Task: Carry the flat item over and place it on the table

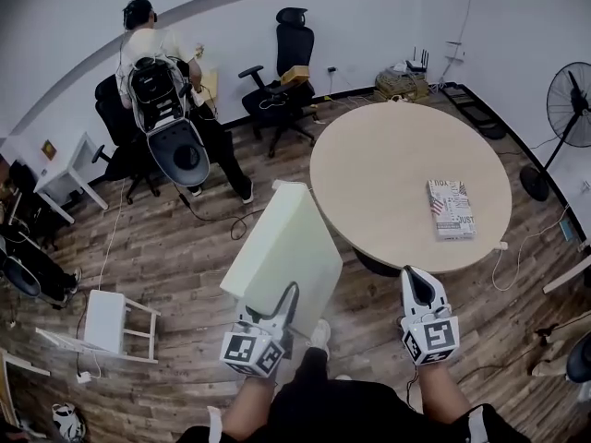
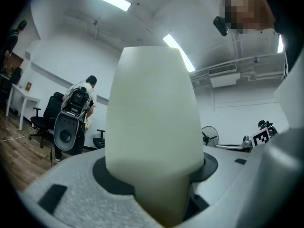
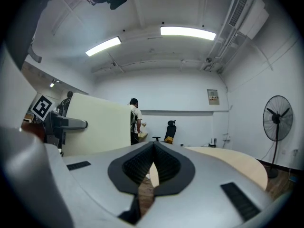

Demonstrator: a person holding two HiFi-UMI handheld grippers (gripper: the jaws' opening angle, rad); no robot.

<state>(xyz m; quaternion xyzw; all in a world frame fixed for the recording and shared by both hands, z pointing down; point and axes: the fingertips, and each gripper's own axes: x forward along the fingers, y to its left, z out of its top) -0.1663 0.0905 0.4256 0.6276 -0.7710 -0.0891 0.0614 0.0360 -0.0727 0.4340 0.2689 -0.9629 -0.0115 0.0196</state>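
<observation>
A pale cream flat board (image 1: 288,243) hangs tilted over the wooden floor, just left of the round beige table (image 1: 388,164). My left gripper (image 1: 288,295) is shut on the board's near edge. In the left gripper view the board (image 2: 152,108) rises from between the jaws and hides most of the room. My right gripper (image 1: 413,279) is held at the table's near rim, shut, with nothing in it. The right gripper view shows the board (image 3: 97,125) at the left and the table top (image 3: 237,163) at the right, beyond the shut gripper (image 3: 153,161).
A printed box (image 1: 451,209) lies on the table's right side. A person with a backpack (image 1: 164,95) stands at the back left among office chairs (image 1: 282,77). A fan (image 1: 571,100) stands at the right, and a small white stool (image 1: 106,321) at the left.
</observation>
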